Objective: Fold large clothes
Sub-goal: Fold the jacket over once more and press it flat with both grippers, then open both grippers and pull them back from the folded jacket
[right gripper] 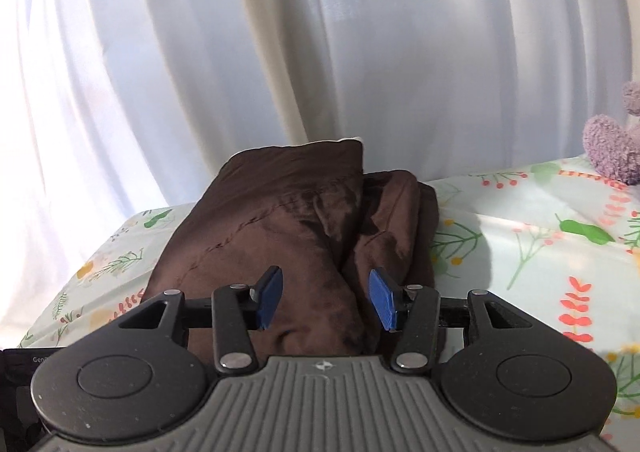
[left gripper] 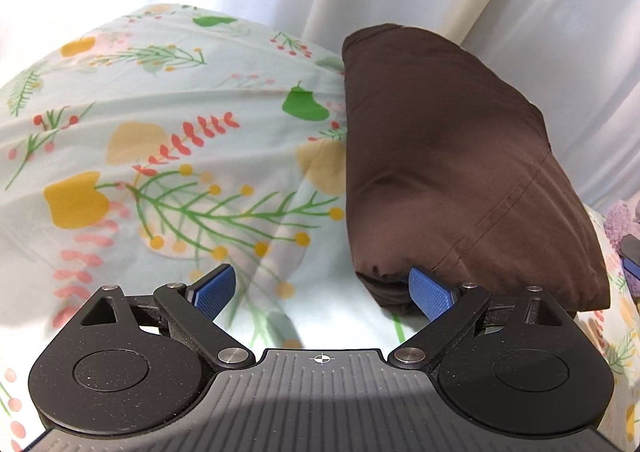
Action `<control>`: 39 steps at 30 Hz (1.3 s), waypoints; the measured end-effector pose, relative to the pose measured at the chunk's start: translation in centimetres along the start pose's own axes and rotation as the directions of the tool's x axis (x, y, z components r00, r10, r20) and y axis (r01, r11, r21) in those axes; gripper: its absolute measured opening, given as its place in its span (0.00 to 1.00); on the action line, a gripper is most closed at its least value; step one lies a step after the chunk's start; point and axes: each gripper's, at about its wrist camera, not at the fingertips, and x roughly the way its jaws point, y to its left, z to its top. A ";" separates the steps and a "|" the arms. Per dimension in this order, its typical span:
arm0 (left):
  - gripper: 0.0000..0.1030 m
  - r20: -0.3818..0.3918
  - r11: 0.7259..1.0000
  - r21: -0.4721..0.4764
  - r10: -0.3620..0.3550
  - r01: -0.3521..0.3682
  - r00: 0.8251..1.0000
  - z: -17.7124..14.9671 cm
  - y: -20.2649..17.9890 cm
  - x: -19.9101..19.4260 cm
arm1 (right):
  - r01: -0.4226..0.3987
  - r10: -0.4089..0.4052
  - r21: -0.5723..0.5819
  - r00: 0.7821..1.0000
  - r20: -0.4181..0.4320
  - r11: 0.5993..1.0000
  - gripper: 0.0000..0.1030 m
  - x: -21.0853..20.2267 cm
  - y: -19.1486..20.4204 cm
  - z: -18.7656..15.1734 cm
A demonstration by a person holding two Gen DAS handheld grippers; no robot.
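- Two grippers show, one in each wrist view, both above a bed covered by a pale floral sheet.
- One folded dark brown garment lies on that sheet, in a thick, fairly neat bundle with a stitched hem line running across its top layer.
- From the left wrist view, the garment sits to the right, its near corner just beside the right blue pad.
- Left gripper: jaws stand wide apart, nothing pressed between the pads; only bare sheet lies between them.
- Right gripper: jaws are parted, and the brown garment shows in the gap, but the pads do not squeeze it.
- Behind the bed, at the far side, hangs a white curtain in long vertical folds.
- At the far right of the bed rests a fuzzy purple plush toy.
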 end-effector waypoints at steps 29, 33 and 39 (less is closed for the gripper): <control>1.00 0.141 0.981 0.172 -0.111 0.086 0.984 5.1 -8.0 7.5 | 0.091 -0.095 -0.291 0.995 0.002 0.952 0.42 9.9 3.1 -0.7; 1.00 0.044 0.983 0.118 -0.147 0.141 0.988 4.2 -6.9 5.0 | 0.122 -0.133 -0.178 0.990 -0.053 0.977 0.65 6.1 2.8 -0.5; 1.00 -0.078 0.975 0.121 -0.176 0.185 0.981 -0.2 -5.5 0.9 | 0.142 -0.171 -0.154 0.964 -0.203 0.978 0.95 0.6 4.1 -3.1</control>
